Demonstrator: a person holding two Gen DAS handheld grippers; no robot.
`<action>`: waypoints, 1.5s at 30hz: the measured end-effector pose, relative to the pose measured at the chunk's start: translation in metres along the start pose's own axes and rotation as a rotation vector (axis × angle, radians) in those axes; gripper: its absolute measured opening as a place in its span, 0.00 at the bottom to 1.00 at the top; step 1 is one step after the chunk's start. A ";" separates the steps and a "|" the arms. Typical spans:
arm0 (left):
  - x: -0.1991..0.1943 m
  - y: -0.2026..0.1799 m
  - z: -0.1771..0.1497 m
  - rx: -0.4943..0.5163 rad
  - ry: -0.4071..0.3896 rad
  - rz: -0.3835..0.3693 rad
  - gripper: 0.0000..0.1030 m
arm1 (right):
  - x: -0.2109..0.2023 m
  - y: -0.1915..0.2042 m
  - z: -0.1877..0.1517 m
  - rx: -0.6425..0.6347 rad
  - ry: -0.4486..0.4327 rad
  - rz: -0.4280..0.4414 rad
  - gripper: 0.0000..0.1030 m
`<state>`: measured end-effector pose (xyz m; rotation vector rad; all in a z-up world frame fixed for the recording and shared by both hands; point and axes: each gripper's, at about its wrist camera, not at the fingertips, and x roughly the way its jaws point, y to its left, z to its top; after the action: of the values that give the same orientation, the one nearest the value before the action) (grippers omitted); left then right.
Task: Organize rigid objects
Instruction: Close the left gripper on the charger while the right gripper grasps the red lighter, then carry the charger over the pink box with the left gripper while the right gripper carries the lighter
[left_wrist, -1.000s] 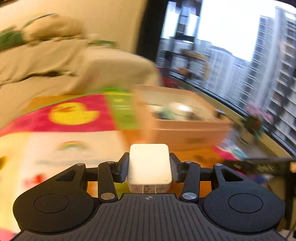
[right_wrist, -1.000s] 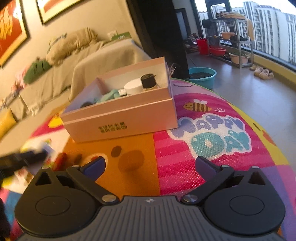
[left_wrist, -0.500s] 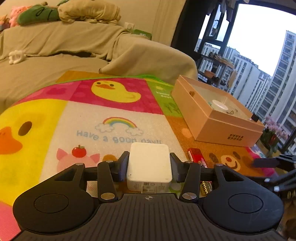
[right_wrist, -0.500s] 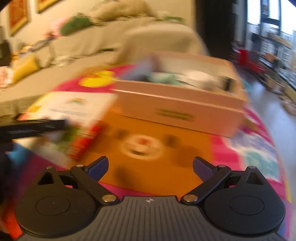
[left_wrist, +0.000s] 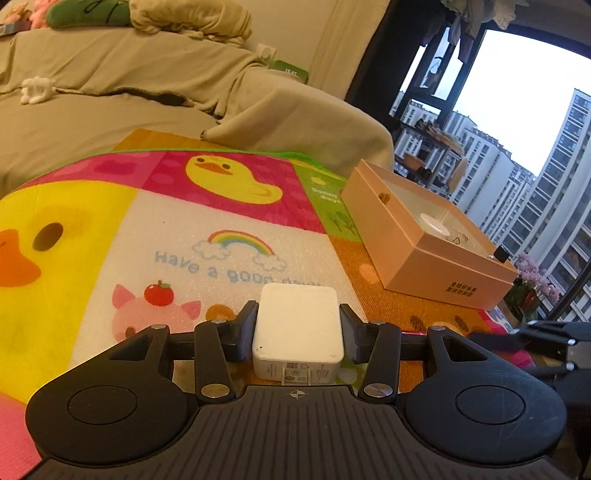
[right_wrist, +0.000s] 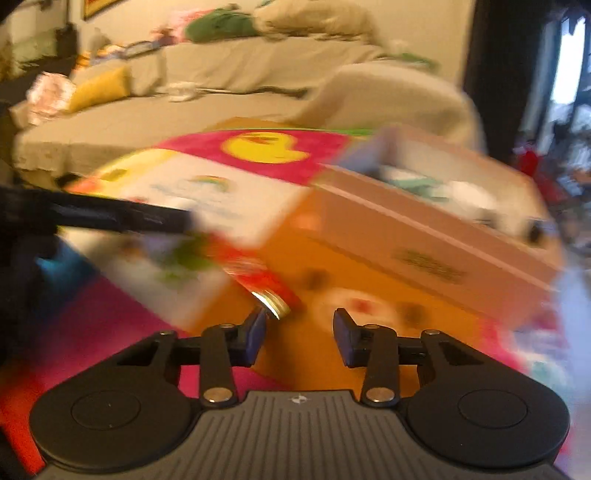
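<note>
While right gripper jaws closing, nothing yet between: red lighter on play mat, just ahead-left, metal end beside left finger, long axis slanting up-left. Left gripper clamped on white charger; pink box ahead-right.

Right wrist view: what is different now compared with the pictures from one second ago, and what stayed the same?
The right gripper stood wide open above the mat; now its jaws are closing with nothing between them, and it has swung towards the red lighter, just beyond its left finger. The left gripper stays clamped on the white charger, and the pink box lies where it was.
</note>
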<state>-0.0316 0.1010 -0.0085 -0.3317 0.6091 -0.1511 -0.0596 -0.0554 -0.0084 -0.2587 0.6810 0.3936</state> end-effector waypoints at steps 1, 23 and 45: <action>0.000 0.000 0.000 -0.001 0.000 0.000 0.49 | 0.001 -0.009 -0.003 -0.002 -0.001 -0.071 0.40; -0.001 0.003 -0.001 -0.015 -0.007 -0.005 0.50 | 0.032 0.036 0.028 0.041 0.021 0.133 0.91; -0.001 -0.131 0.076 0.364 -0.007 -0.195 0.49 | -0.114 -0.072 0.001 0.131 -0.287 -0.130 0.79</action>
<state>0.0062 -0.0017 0.0962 -0.0381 0.5290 -0.4420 -0.1086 -0.1496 0.0747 -0.1180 0.4036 0.2540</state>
